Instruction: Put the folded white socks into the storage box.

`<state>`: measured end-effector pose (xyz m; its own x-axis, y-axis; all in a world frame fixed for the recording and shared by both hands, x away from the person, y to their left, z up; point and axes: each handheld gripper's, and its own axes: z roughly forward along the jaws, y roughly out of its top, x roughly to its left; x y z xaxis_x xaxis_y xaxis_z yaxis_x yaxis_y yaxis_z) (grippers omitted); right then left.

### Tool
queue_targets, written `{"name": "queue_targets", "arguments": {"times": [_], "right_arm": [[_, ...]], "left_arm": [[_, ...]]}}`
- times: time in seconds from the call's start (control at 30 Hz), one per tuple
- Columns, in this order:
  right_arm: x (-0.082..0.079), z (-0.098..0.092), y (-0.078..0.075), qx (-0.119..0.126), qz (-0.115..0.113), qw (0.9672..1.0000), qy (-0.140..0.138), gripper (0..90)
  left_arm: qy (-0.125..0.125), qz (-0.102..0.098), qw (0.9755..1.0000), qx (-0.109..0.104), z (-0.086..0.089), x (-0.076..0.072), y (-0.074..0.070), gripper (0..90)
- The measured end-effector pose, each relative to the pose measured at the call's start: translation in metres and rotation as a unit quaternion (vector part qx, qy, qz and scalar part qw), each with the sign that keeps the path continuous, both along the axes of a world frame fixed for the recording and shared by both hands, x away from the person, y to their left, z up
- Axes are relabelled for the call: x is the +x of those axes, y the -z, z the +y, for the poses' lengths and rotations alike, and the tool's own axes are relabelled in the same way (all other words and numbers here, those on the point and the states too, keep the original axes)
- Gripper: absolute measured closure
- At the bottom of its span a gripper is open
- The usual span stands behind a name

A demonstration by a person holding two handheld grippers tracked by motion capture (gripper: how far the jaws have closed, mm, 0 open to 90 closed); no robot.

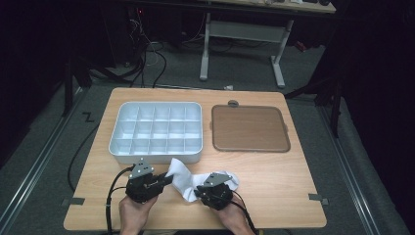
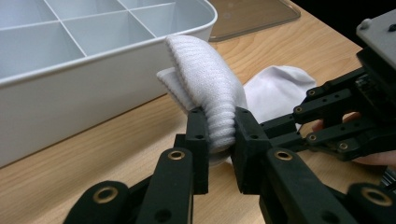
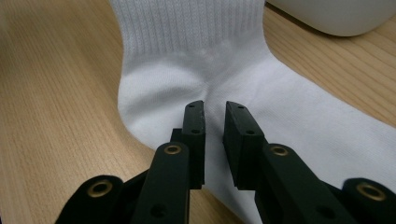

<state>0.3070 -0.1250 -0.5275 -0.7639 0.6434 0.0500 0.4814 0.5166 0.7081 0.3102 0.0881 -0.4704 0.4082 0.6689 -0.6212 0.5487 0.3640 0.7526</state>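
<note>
Sock (image 1: 188, 180) is what you have in hand: a white one lying on the wooden table (image 1: 274, 191), just in front of the white compartment tray (image 1: 155, 129) and between your two grippers. Your left gripper (image 2: 220, 135) is clamped on the ribbed cuff, which stands up folded between its pads and arches over toward the tray wall in the left gripper view; the rest of the sock trails down onto the table behind it. Your right gripper (image 3: 215, 122) sits over the heel area with its jaws set narrow, a small gap between the tips, pressed down onto the fabric where a little crease gathers; whether they actually pinch the cloth, you cannot tell from these pictures. In the high view your left hand (image 1: 136, 211) and right hand (image 1: 234, 215) come in from the near edge. Beyond, to the right of the tray, lies a brown lid (image 1: 248, 128) flat on the table.
</note>
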Motion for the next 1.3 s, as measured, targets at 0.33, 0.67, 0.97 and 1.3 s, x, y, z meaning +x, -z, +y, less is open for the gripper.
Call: {"name": "queue_targets", "arguments": {"times": [0.33,0.67,0.97,1.3], "right_arm": [[0.001,0.007,0.000,-0.001,0.000,1.0000,-0.006,79.0],[0.002,0.015,0.000,-0.004,0.000,0.9998,-0.017,78.9],[0.005,0.024,0.000,-0.001,0.004,0.9997,-0.024,78.9],[0.002,0.020,-0.009,-0.003,0.000,0.9996,-0.027,73.6]], "left_arm": [[0.012,-0.008,0.9999,-0.004,-0.003,-0.001,-0.007,78.8],[0.023,-0.009,0.9996,-0.010,-0.009,0.000,-0.012,78.8],[0.030,-0.011,0.9995,-0.010,-0.012,0.003,-0.013,78.6],[0.042,-0.007,0.9990,0.013,-0.017,0.003,-0.009,78.6]]}}
